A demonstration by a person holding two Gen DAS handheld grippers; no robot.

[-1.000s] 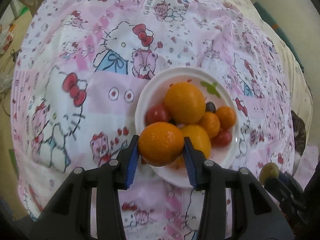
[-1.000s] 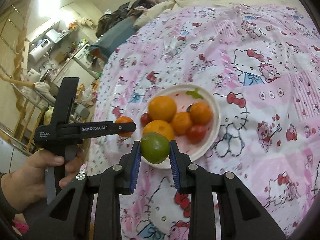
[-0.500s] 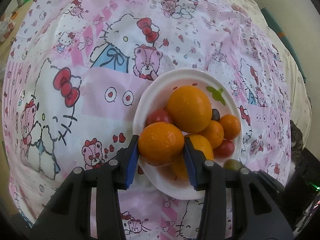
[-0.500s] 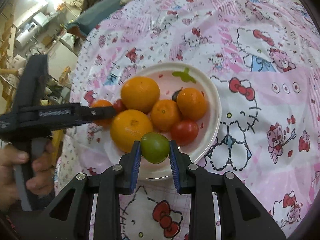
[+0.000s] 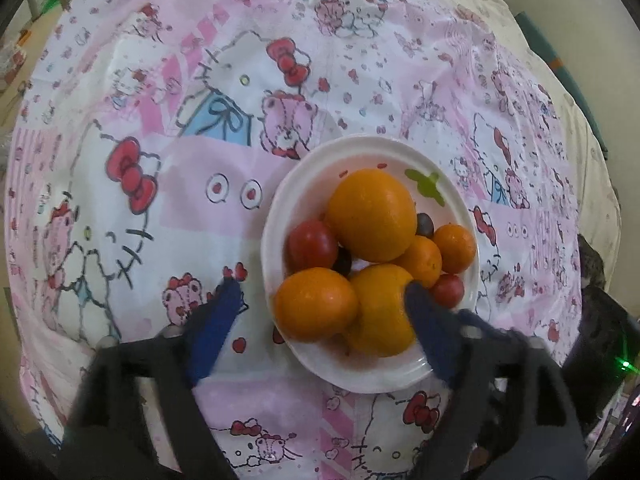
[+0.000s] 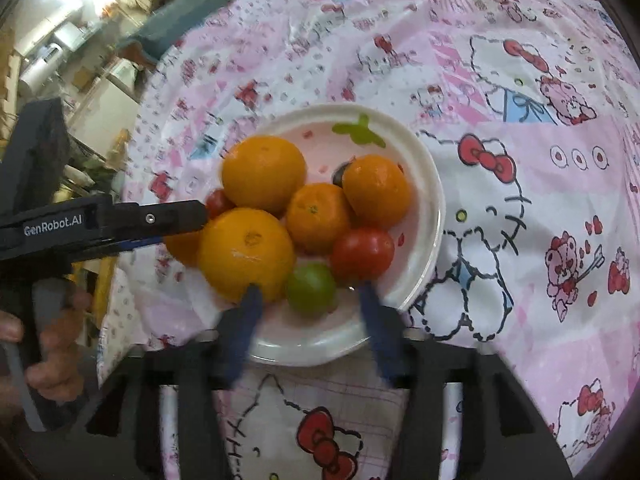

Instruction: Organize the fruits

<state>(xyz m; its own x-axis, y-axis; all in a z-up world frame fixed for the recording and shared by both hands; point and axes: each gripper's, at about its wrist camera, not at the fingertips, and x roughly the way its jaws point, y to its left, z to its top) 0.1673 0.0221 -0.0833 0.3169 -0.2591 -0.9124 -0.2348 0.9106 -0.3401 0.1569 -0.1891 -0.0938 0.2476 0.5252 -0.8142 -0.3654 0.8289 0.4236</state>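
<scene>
A white plate (image 5: 298, 184) (image 6: 424, 184) on the pink cartoon-print cloth holds several oranges, tomatoes and a dark grape. My left gripper (image 5: 322, 294) is open, its blue fingers spread either side of an orange (image 5: 316, 304) that lies at the plate's near edge. My right gripper (image 6: 310, 294) is open too, its fingers either side of a green lime (image 6: 311, 289) that rests on the plate beside a red tomato (image 6: 362, 253) and a big orange (image 6: 246, 254). The left gripper also shows in the right wrist view (image 6: 120, 222), reaching in from the left.
The pink cloth (image 5: 192, 184) covers the whole table around the plate. A person's hand (image 6: 52, 340) holds the left gripper's handle at the table's left edge. A cluttered room with shelves (image 6: 80, 40) lies beyond the far left edge.
Both grippers opened. The left let go of its orange at the plate's near edge; the right let go of the lime on the plate. Both cameras moved closer to the plate.
</scene>
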